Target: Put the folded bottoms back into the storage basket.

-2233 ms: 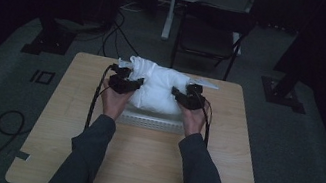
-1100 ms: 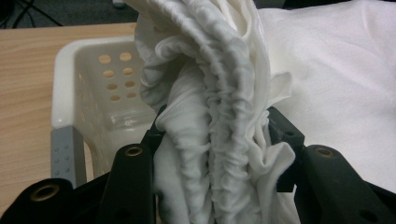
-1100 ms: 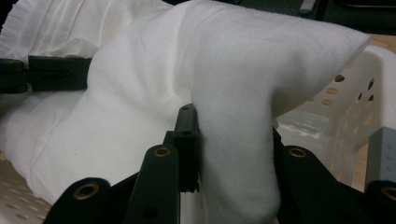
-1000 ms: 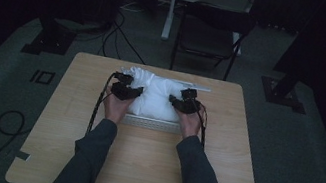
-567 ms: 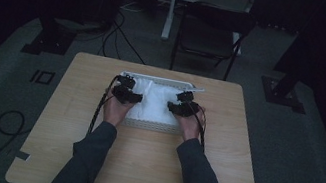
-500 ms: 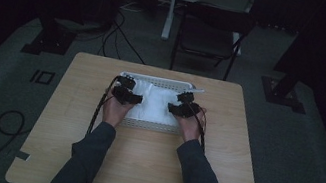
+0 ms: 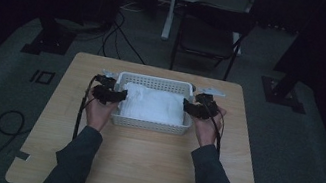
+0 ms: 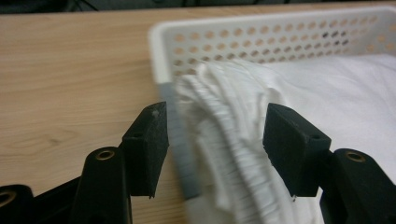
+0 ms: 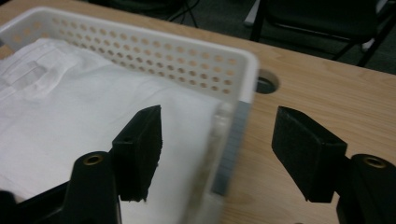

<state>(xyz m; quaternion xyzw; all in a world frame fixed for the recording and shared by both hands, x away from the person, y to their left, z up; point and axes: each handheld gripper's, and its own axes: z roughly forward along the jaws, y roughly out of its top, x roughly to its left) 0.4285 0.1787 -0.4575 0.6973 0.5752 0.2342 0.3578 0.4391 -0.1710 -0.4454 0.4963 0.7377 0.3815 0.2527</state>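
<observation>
A white cloth [image 7: 154, 103] lies in a white basket [image 7: 149, 124] on a wooden table [image 7: 137, 168]. The left gripper [image 8: 212, 128] and the right gripper [image 9: 217, 133], both wide open, straddle the basket's side walls. A chair [image 7: 209, 33] stands beyond.

Cloth [image 7: 153, 104] now flat in basket [image 7: 147, 124]; both grippers moved out to sides.
</observation>
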